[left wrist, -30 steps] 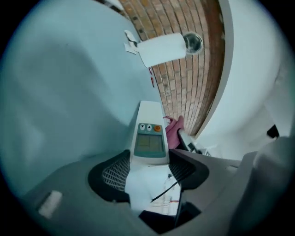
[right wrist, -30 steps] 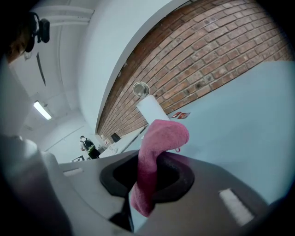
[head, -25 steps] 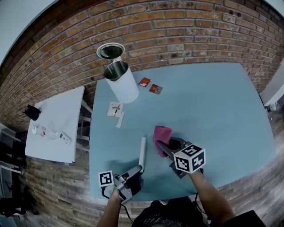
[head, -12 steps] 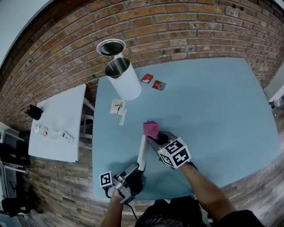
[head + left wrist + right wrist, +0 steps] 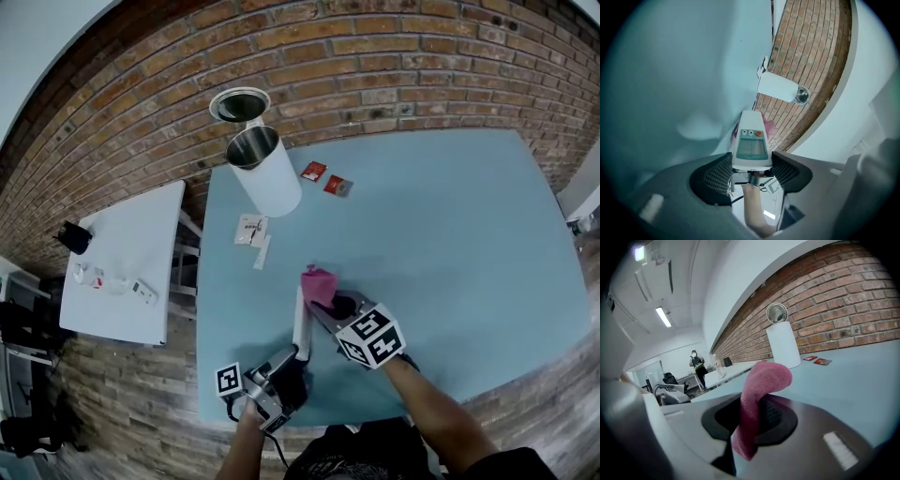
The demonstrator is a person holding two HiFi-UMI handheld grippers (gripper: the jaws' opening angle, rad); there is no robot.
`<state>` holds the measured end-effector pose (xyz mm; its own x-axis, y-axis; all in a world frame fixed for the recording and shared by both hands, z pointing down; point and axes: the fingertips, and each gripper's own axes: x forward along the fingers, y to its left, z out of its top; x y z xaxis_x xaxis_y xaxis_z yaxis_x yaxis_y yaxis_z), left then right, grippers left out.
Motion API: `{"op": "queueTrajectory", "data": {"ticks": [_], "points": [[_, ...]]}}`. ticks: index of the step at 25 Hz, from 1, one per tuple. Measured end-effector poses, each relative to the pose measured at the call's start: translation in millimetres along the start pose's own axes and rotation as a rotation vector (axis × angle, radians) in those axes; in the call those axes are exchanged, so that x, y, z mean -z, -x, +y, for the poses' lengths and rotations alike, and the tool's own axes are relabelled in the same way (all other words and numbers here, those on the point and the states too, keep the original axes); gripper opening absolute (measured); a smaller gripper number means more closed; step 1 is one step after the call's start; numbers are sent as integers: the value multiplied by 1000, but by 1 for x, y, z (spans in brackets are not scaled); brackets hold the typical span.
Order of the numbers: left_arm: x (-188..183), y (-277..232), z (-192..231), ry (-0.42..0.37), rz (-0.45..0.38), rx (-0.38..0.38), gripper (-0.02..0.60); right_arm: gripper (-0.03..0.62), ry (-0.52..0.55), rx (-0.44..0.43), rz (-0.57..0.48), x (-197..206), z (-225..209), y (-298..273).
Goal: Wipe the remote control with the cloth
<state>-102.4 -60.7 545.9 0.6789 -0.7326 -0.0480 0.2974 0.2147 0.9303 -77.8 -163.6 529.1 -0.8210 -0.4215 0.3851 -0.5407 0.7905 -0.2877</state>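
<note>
The left gripper (image 5: pixel 751 172) pinches the near end of the slim white remote control with a grey screen and 3 small buttons (image 5: pixel 750 139) between its 2 black ribbed pads, holding it about level over the near part of the pale blue table (image 5: pixel 450 234), its far end pointing toward the red brick wall (image 5: pixel 375 66). The right gripper (image 5: pixel 751 420) is clamped on the folded pink cloth (image 5: pixel 761 380), which rises between its jaws and curls over at the top. From the head view the cloth sits at the remote's far end, just to its right; contact there is unclear. Farther back on the table stand a white cylindrical bin with a metal rim (image 5: pixel 267 173) and 2 small red packets (image 5: pixel 324 178)
</note>
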Motion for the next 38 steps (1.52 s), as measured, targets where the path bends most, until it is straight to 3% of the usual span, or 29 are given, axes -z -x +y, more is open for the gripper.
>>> {"op": "queueTrajectory", "data": {"ticks": [22,38], "points": [[0,-9,-4,-6,-16,19,268,77,40,-148,-14,10,75,39],[-5,-15,-6,9,-49,38,268,77,-69,-237,-87,0,106,66]]}}
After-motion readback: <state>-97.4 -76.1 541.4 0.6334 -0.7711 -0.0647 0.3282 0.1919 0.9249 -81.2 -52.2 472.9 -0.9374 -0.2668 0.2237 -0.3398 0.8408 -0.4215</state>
